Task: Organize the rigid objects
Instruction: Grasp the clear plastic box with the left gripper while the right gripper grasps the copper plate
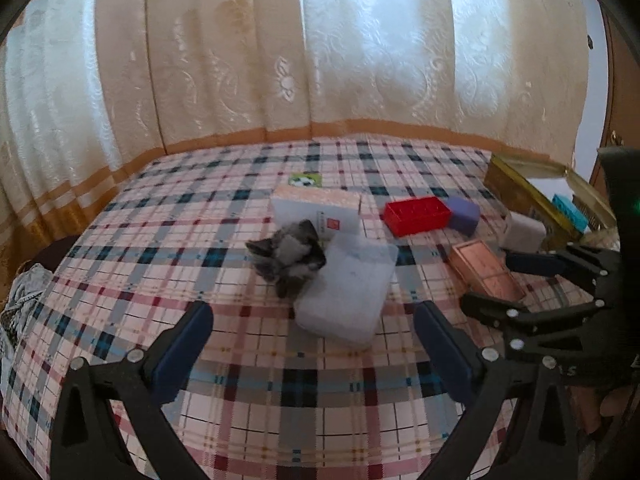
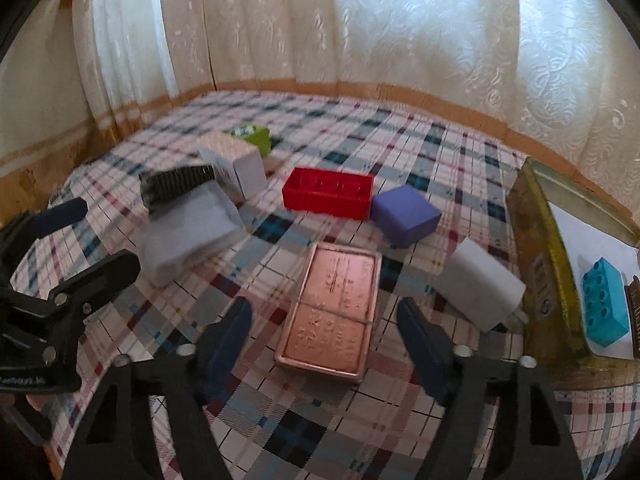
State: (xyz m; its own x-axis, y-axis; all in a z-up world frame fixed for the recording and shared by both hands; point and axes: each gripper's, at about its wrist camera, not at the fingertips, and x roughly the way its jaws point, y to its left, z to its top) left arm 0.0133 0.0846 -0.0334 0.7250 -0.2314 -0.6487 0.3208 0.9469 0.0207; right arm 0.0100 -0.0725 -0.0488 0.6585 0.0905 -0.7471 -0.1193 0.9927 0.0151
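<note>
Rigid objects lie on a plaid cloth. My left gripper (image 1: 312,320) is open and empty, just before a frosted clear plastic box (image 1: 348,290) with a dark ridged object (image 1: 288,254) leaning on it. My right gripper (image 2: 324,316) is open and empty, its fingers either side of the near end of a copper tin (image 2: 334,312). Beyond lie a red block (image 2: 328,194), a purple box (image 2: 404,216), a white charger (image 2: 480,284), a white carton (image 2: 236,168) and a green box (image 2: 256,136). A teal brick (image 2: 602,304) lies in a gold tin (image 2: 536,240) at the right.
A cream curtain (image 1: 320,60) hangs along the far edge of the cloth. The gold tin stands at the right edge. In the right wrist view the left gripper (image 2: 72,248) shows at the left. Crumpled fabric (image 1: 20,296) lies off the cloth's left side.
</note>
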